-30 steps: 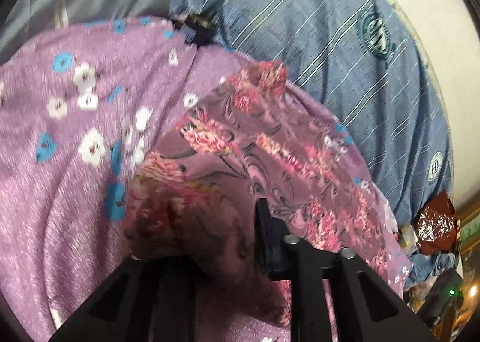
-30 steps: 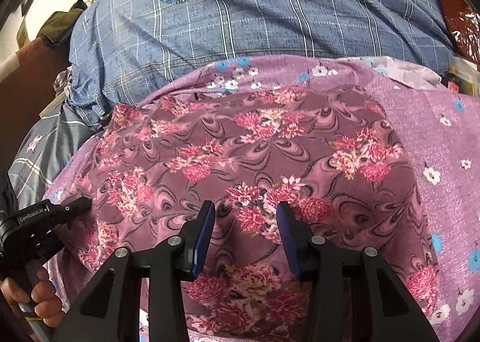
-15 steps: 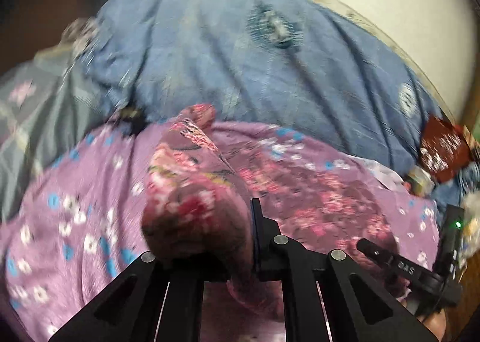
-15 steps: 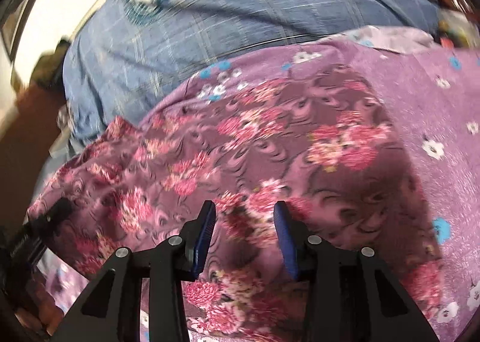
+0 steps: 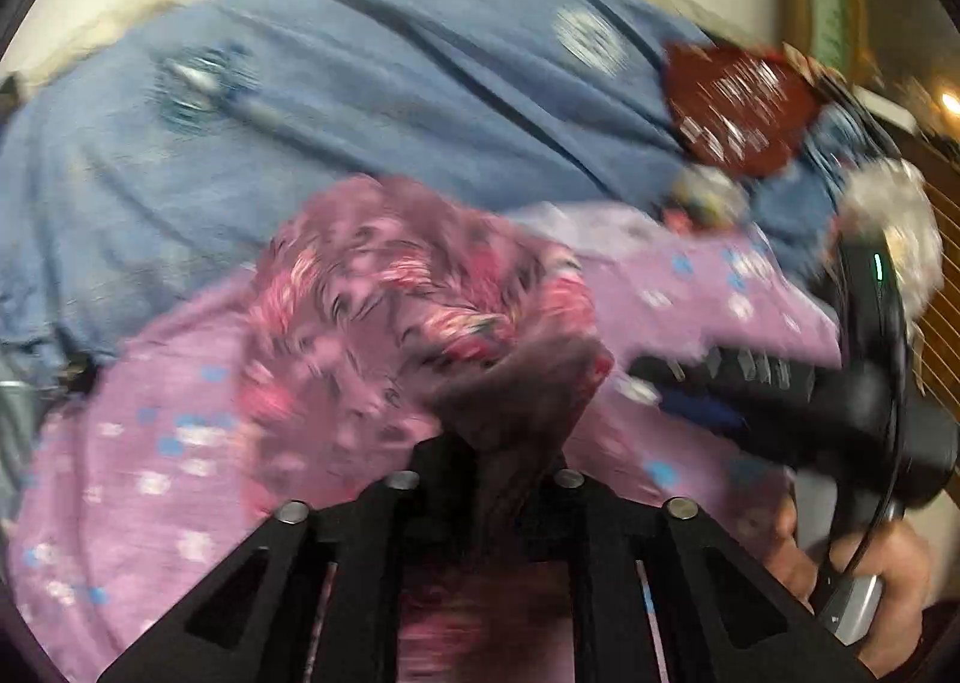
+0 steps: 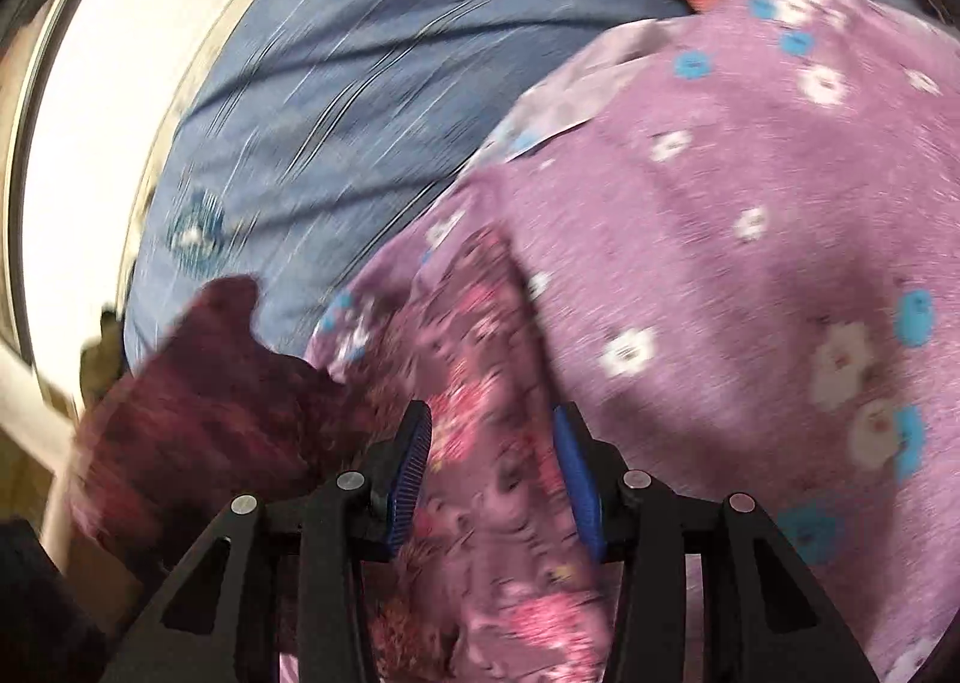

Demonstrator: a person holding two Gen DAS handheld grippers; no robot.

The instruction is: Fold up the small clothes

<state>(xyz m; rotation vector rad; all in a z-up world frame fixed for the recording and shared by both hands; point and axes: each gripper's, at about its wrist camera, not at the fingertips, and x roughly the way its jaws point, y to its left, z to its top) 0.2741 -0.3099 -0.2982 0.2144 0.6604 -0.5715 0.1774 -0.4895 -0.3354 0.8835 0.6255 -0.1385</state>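
Left tool [image 5: 501, 458], jaws just eased, pinches garment [image 5: 414, 293] edge, folding rightward; right tool [image 6: 495, 479] straddles its cloth, grip uncertain. Next: lay edge flat on bed [image 5: 360, 101].

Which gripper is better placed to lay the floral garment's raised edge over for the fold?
Left, probably. The left gripper has the floral garment bunched between its closing-range jaws, lifted; the right gripper only straddles flat cloth, pads apart.

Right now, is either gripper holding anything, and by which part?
The left gripper pinches a bunched fold of the rose-print garment; its jaws just opened slightly. The right gripper stands open astride that garment.
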